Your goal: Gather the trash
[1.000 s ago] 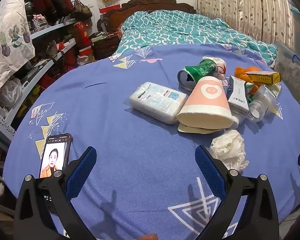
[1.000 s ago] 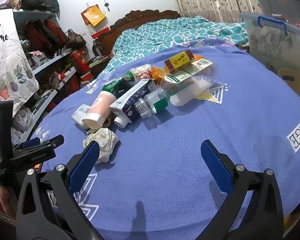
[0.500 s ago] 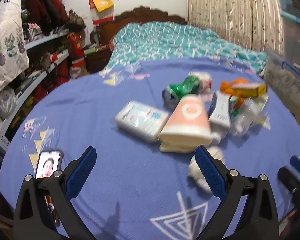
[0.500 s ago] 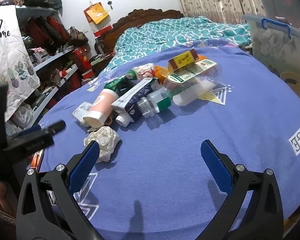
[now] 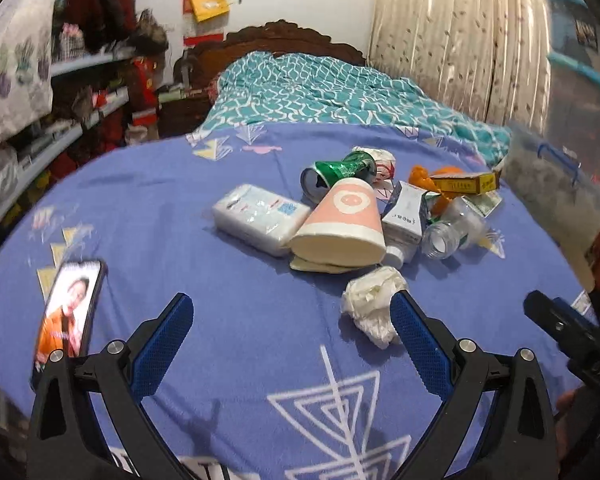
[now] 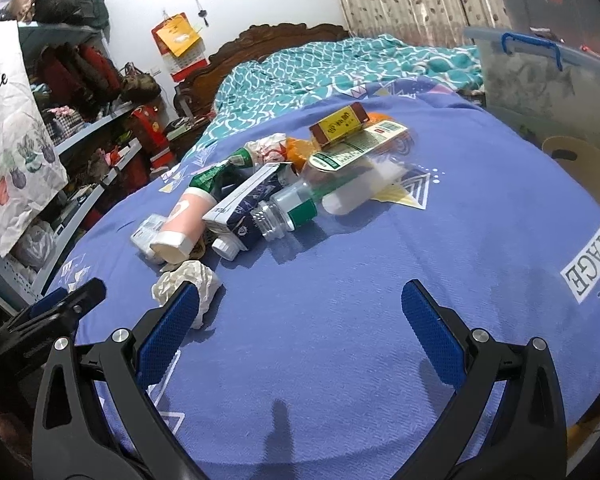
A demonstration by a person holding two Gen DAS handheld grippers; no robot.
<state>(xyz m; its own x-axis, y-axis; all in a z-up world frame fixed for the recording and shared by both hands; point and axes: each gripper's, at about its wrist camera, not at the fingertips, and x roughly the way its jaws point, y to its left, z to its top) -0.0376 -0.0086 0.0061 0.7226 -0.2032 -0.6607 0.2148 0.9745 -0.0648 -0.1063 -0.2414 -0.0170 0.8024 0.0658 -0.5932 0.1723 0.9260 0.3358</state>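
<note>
Jaws spread on both; tissue wad [image 5: 374, 304] seemingly beside left's

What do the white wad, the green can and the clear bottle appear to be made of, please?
Wad: likely tissue or thin paper, matte, with soft crumpled folds.
Can: probably thin metal, glossy green, with bright glints and a round open end.
Bottle: clear plastic by its see-through wall and threaded neck.

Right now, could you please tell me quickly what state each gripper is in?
Left gripper: open, holding nothing; the crumpled tissue lies by its right finger.
Right gripper: open, holding nothing, above the blue sheet.
</note>
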